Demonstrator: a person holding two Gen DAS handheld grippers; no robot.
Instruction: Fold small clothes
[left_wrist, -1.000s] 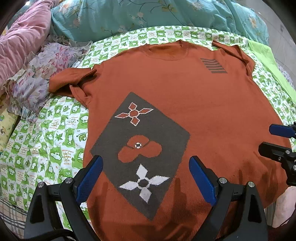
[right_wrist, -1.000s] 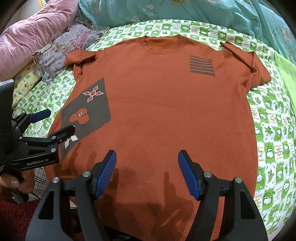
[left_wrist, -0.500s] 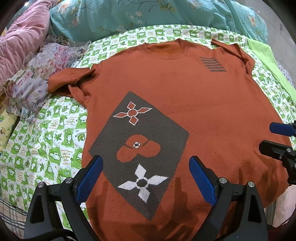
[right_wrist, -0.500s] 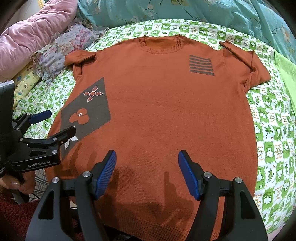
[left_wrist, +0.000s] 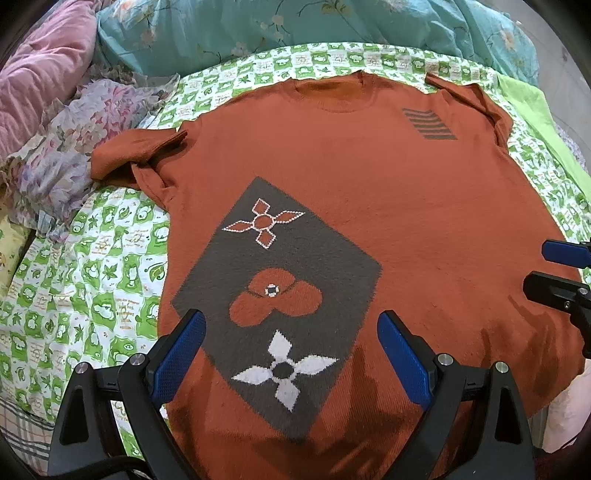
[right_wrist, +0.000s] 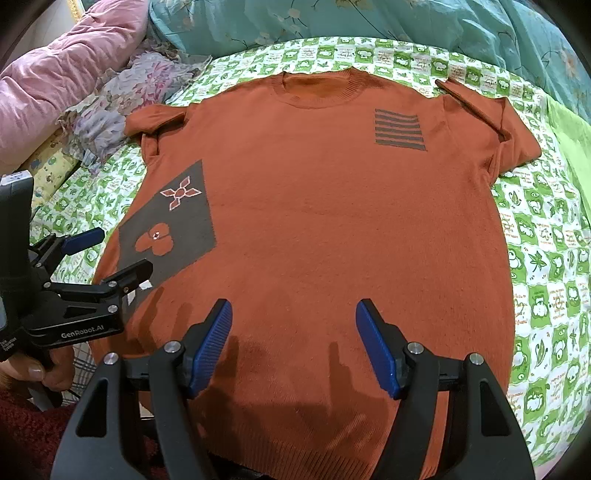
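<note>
The bed (right_wrist: 535, 258) carried the rust sweater (right_wrist: 332, 229) spread flat, unfolded. Its left sleeve (left_wrist: 136, 151) lay bunched and risked folding crooked. Left claw (left_wrist: 291, 354) and right claw (right_wrist: 291, 343) hovered wide open, empty.

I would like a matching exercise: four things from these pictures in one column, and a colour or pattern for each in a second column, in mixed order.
Things:
1. sweater
2. bed sheet
3. quilt
4. finger pads

Colours:
A. blue
B. pink
C. rust orange with a grey diamond patch
D. green and white checks

Pairs: 1-C, 2-D, 3-B, 4-A
</note>
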